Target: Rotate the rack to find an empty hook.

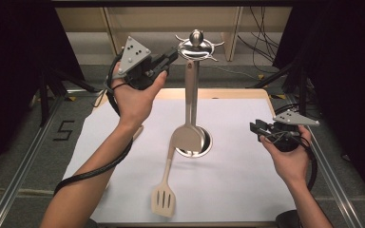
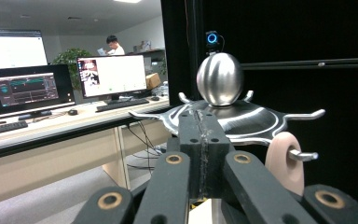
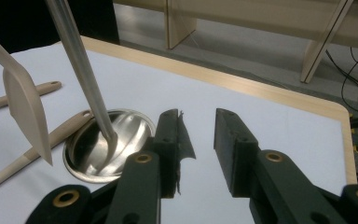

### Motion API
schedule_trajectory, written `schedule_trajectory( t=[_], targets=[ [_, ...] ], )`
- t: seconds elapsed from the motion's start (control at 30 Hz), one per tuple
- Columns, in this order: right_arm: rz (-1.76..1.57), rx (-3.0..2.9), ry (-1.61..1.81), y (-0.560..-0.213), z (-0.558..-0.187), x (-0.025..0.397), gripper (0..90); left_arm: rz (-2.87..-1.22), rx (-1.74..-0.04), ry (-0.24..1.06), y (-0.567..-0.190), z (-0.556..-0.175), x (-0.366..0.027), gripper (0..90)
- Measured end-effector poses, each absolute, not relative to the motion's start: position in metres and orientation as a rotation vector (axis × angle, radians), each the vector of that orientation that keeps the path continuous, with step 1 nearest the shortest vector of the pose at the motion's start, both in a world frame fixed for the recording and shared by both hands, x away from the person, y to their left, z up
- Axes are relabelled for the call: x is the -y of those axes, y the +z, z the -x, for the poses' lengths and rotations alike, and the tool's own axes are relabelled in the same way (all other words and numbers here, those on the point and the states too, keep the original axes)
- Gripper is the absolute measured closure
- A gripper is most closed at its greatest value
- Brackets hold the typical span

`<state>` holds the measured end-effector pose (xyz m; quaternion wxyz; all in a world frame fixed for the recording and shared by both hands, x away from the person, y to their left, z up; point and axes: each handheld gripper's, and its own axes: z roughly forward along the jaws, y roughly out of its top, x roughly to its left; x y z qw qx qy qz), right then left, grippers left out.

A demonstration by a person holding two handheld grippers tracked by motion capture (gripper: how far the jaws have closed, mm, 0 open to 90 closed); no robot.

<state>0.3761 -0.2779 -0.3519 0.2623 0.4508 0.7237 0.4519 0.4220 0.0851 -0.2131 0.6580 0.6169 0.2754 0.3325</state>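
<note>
Spatula [image 2: 285, 161], pale beige, hangs by its handle loop on a hook of the steel rack [image 1: 196, 49], blade down near the round base. My left gripper [image 2: 200, 140], jaws pressed together on nothing, sits just beside the loop; a nudge could knock it off. My right gripper [image 3: 199, 144] waits part open, empty.

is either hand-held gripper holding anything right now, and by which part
No. The left hand-held gripper is shut on nothing beside the utensil stand; the right hand-held gripper is open and empty.
</note>
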Motion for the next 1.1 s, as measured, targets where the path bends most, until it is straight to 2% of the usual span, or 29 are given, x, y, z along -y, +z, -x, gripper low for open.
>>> schedule_trajectory(
  t=[1.1],
  targets=[
    [-1.222,-1.955,1.222,-0.352,-0.376,0.278,71.2,-1.415,-0.676,0.782,-0.209,-0.452,-0.086,89.1]
  ],
)
